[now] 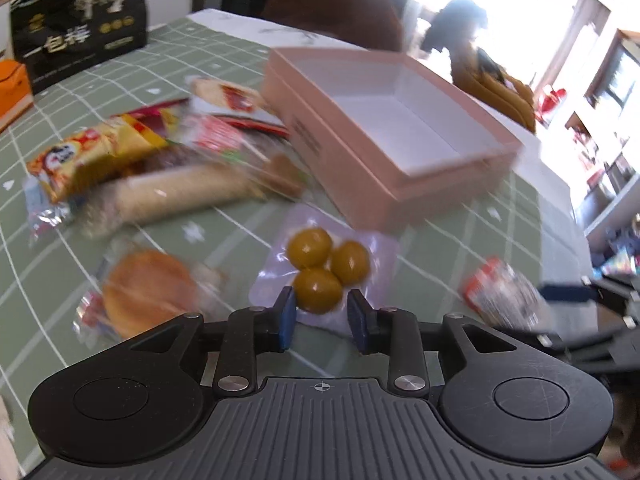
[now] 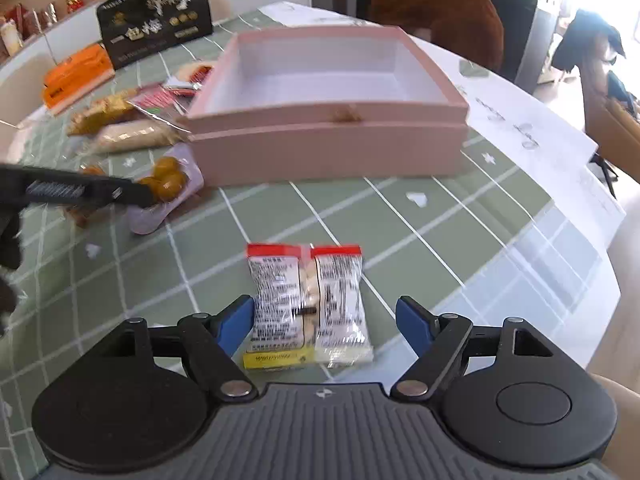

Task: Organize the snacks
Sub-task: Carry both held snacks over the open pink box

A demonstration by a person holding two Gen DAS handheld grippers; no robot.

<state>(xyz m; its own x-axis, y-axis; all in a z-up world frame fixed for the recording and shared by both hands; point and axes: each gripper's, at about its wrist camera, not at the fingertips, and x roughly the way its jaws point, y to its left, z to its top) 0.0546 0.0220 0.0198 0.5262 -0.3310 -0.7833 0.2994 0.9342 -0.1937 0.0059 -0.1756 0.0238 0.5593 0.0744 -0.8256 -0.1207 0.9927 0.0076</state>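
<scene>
Green cloth with a white grid (image 2: 420,208) covered the table, and an open pink box (image 2: 328,148) with a white, bare inside stood near the middle, its long side running across the right wrist view. Behind it a black carton with gold lettering (image 2: 156,16) stood upright beside an orange pack (image 2: 76,76).

A heap of snack packets (image 1: 160,160) lay left of the box. Among them a yellow bag (image 1: 92,156) and a long pale roll in clear wrap (image 1: 172,196) both ran roughly left to right in the left wrist view. Nearer that camera sat a round bun in clear wrap (image 1: 148,292).

The left gripper (image 1: 322,312) had its blue pads a little apart, flanking the near edge of a clear pouch of three olive-brown balls (image 1: 320,264). Whether the pads touched the pouch could not be told through the blur. The pouch lay just beside the box's near corner.

The right gripper (image 2: 325,322) stood wide apart over a clear red-topped packet with printed labels (image 2: 308,300). The packet lay flat on the cloth, its long axis pointing away from the camera toward the box, red end farthest. The pads were clear of its sides.
</scene>
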